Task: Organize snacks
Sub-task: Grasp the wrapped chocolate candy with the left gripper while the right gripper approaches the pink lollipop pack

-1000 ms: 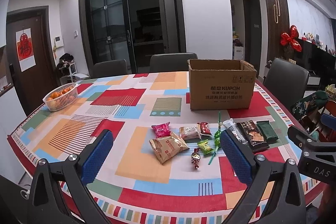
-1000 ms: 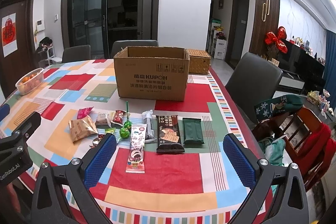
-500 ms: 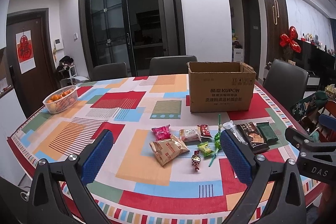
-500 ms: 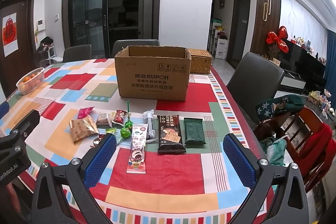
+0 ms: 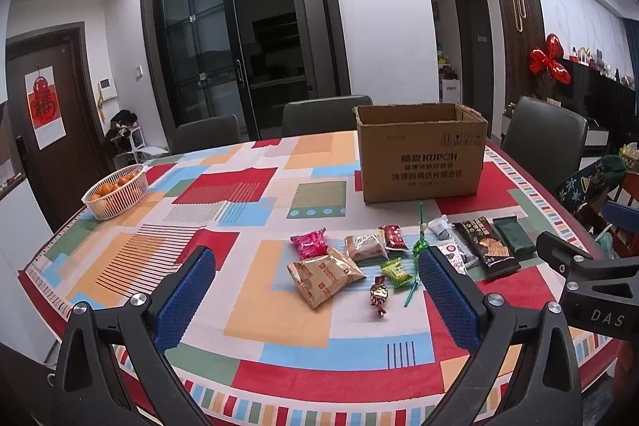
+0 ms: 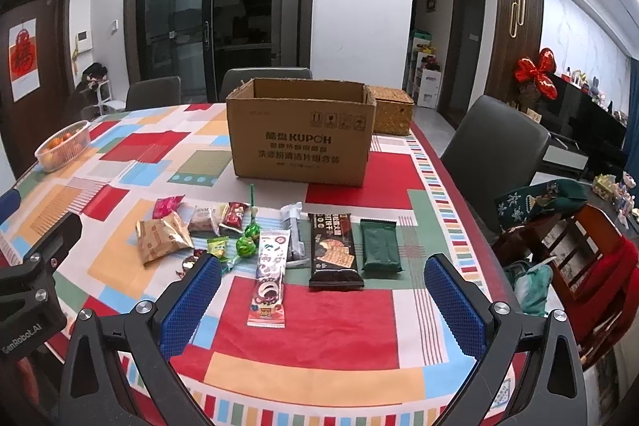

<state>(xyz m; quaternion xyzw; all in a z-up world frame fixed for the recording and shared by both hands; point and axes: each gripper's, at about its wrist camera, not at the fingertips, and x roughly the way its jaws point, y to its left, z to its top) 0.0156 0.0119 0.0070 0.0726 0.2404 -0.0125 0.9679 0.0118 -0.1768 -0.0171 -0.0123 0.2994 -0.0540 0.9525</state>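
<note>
An open cardboard box (image 5: 421, 154) (image 6: 301, 138) stands at the far side of the table. Several snacks lie in a row in front of it: a pink packet (image 5: 309, 242), a tan packet (image 5: 323, 274) (image 6: 161, 236), a green lollipop (image 6: 245, 246), a long white packet (image 6: 269, 276), a dark biscuit bar (image 6: 333, 250) (image 5: 485, 248) and a dark green bar (image 6: 379, 244) (image 5: 513, 234). My left gripper (image 5: 315, 300) is open and empty, above the near table edge. My right gripper (image 6: 323, 306) is open and empty, near the long white packet.
A white basket of oranges (image 5: 116, 190) (image 6: 62, 144) sits at the table's left. A wicker box (image 6: 391, 108) stands behind the cardboard box. Dark chairs (image 6: 495, 146) ring the table. A red chair with clothes (image 6: 579, 258) stands at the right.
Both grippers have shifted only slightly; the views have drifted a little. Both stay open and empty, and the snacks have not moved.
</note>
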